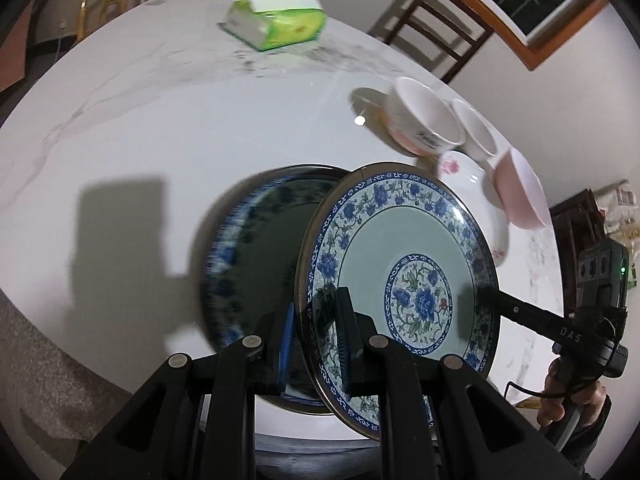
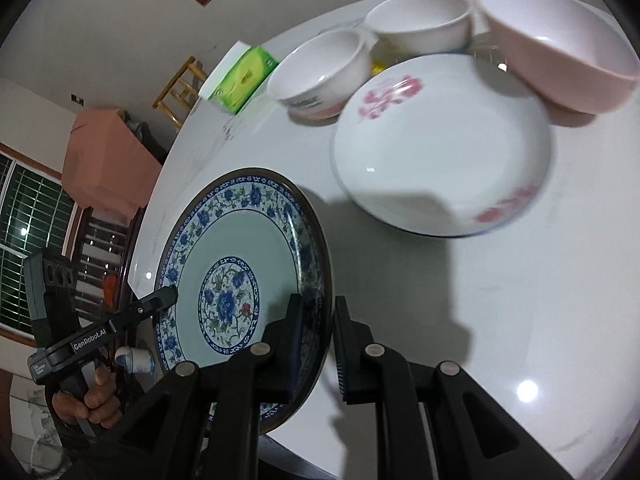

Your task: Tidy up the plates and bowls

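White marble tabletop (image 1: 160,128) fills both views, with chairs and a window behind. Tilted above it, the blue-flowered plate (image 1: 400,280) is clamped at opposite rims by the left gripper (image 1: 316,336) and right gripper (image 2: 316,340). A second blue plate (image 1: 256,248) lies beneath. Toward the far edge sit the pink-flowered plate (image 2: 440,148), three bowls (image 2: 320,76) and a green tissue pack (image 1: 276,20).

I count 2 blue-floral plates: one lifted (image 1: 400,264), one lying on the bench (image 1: 256,248) under it. 1 white plate w/ pink flowers (image 2: 440,148). 3 bowls near the bench's far edge: 2 white (image 2: 320,76) (image 2: 420,24), 1 pink (image 2: 560,48). 1 green tissue pack (image 1: 276,20). 2 hand-held grippers, mine.
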Action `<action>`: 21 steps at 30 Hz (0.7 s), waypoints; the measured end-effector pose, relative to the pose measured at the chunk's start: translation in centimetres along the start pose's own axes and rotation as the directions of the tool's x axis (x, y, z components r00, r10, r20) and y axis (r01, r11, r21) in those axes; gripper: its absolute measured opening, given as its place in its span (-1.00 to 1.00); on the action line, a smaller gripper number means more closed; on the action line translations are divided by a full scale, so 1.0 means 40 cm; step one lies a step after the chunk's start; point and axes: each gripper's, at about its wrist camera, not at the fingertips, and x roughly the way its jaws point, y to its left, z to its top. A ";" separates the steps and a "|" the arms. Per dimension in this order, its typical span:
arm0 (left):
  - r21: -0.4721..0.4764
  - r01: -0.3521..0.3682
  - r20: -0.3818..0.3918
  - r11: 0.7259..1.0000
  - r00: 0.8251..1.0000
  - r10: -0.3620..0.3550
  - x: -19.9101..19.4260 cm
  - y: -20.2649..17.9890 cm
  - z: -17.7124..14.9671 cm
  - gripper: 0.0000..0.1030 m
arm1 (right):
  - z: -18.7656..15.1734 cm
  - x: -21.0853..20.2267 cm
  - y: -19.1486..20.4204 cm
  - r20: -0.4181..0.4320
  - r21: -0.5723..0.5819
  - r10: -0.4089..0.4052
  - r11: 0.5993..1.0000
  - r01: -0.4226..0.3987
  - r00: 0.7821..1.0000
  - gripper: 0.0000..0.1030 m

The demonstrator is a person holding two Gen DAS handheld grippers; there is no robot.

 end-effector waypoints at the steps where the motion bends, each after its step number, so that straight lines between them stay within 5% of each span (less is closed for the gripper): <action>1: -0.009 -0.005 -0.001 1.000 1.000 0.005 0.001 0.012 0.000 -0.72 | 0.003 0.014 0.010 -0.009 -0.003 -0.001 1.000 0.001 1.000 -0.72; 21: -0.044 -0.036 -0.016 0.998 0.999 0.035 0.030 0.118 0.024 -0.66 | 0.002 0.086 0.098 -0.052 -0.055 -0.062 0.997 0.059 0.997 -0.67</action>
